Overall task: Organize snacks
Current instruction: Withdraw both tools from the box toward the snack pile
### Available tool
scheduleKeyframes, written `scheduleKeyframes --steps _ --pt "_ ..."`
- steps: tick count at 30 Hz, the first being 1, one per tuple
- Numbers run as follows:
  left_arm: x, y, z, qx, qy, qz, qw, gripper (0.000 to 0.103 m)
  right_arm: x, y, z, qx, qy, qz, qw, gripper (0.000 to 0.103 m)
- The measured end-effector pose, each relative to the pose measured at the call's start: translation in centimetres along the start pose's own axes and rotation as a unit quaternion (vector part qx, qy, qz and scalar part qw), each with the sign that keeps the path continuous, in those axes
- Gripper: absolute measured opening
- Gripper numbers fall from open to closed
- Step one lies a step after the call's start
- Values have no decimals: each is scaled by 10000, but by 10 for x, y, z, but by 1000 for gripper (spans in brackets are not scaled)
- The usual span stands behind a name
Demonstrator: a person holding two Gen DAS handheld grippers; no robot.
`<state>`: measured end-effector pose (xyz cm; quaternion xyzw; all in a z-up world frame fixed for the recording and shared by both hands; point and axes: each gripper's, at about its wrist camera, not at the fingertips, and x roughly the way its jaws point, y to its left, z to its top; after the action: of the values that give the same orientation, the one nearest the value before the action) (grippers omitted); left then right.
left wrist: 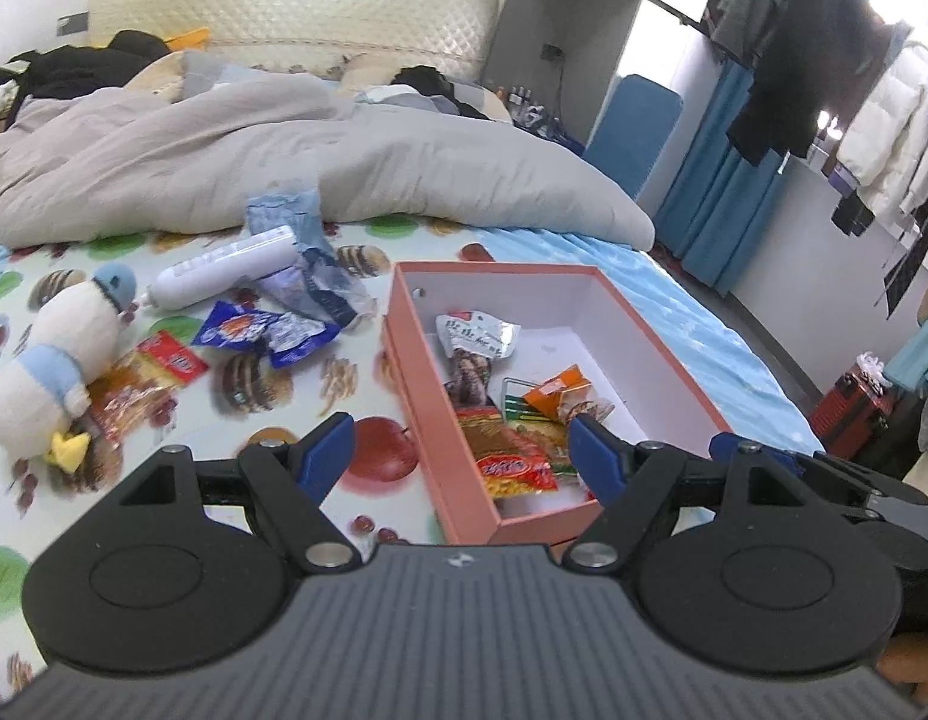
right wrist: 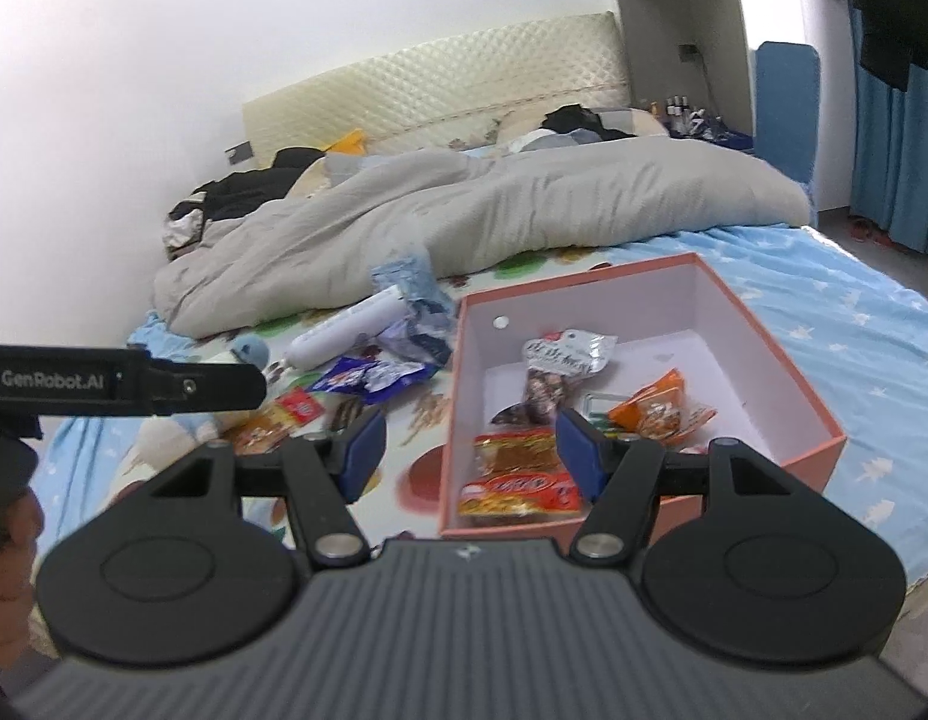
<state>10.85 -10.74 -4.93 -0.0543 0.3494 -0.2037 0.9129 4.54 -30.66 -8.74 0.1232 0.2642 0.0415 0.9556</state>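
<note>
A pink box (left wrist: 416,354) (right wrist: 781,372) lies open on the bed. Inside it are a clear packet of dark snacks (left wrist: 472,360) (right wrist: 550,378), a red-yellow packet (left wrist: 505,456) (right wrist: 517,474) and an orange packet (left wrist: 562,393) (right wrist: 655,405). Loose on the fruit-print sheet left of the box lie blue packets (left wrist: 260,333) (right wrist: 371,375), a red-orange packet (left wrist: 143,384) (right wrist: 278,417) and a white tube (left wrist: 224,276) (right wrist: 347,330). My left gripper (left wrist: 461,450) is open and empty over the box's near left corner. My right gripper (right wrist: 469,450) is open and empty above the box's near end.
A plush duck (left wrist: 50,360) lies at the left of the snacks. A grey duvet (left wrist: 284,168) (right wrist: 464,222) is bunched behind them. Crumpled blue wrapping (left wrist: 302,240) (right wrist: 413,300) lies by the tube. The bed's right edge drops to the floor, with a red suitcase (left wrist: 853,414) there.
</note>
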Motion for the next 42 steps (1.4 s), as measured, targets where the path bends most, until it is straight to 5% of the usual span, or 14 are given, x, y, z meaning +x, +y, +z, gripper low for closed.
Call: scheduleKeyframes --steps 14,24,42 --pt "-49 41 -31 -362 -192 413 9983 82 -3 47 -21 -401 72 437 9982 65" --pt "-68 89 -58 -1103 -143 742 9910 82 4 80 -37 -743 356 757 9937 65" --pt "-36 147 -47 -1319 60 969 9865 82 48 94 -22 -913 468 641 9927 65"
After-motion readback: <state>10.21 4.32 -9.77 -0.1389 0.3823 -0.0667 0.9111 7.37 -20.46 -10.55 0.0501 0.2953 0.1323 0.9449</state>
